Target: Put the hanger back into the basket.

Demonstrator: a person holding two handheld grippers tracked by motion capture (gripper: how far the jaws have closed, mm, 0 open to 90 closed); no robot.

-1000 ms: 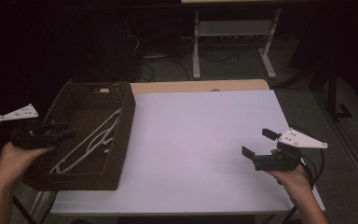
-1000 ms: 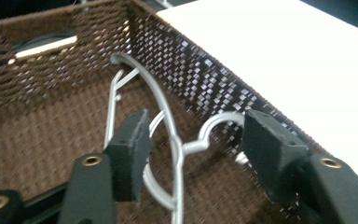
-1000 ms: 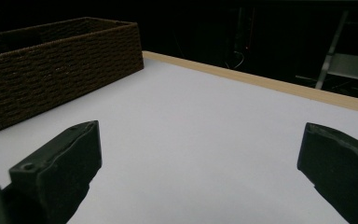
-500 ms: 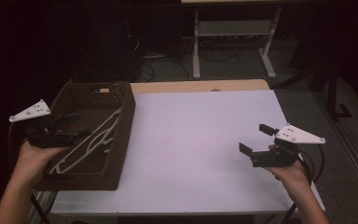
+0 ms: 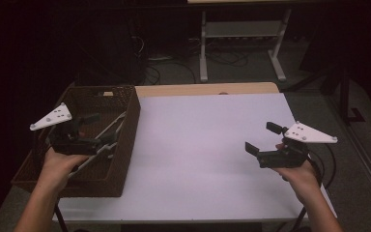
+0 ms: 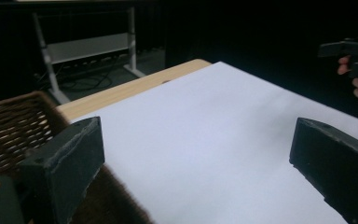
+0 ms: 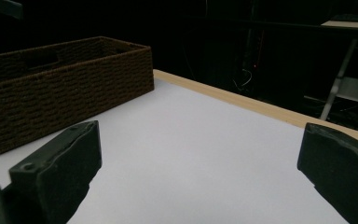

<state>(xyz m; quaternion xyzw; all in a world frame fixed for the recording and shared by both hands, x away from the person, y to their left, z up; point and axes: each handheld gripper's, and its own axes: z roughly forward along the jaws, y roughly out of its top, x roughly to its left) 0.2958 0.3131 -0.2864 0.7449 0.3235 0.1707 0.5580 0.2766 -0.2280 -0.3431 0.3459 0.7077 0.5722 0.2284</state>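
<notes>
Hovering left tongs (image 5: 92,130) apart, just widened, over woven brown basket (image 5: 125,140) | right tongs (image 5: 263,138) apart over smooth white sheet (image 5: 198,145)

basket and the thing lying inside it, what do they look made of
The basket looks like dark brown woven wicker or rattan, matte: its walls show rows of braided strands. The hanger inside it seems to be pale plastic or coated wire, judging by its thin, smooth, light rods; the picture is too dim to settle which.
</notes>
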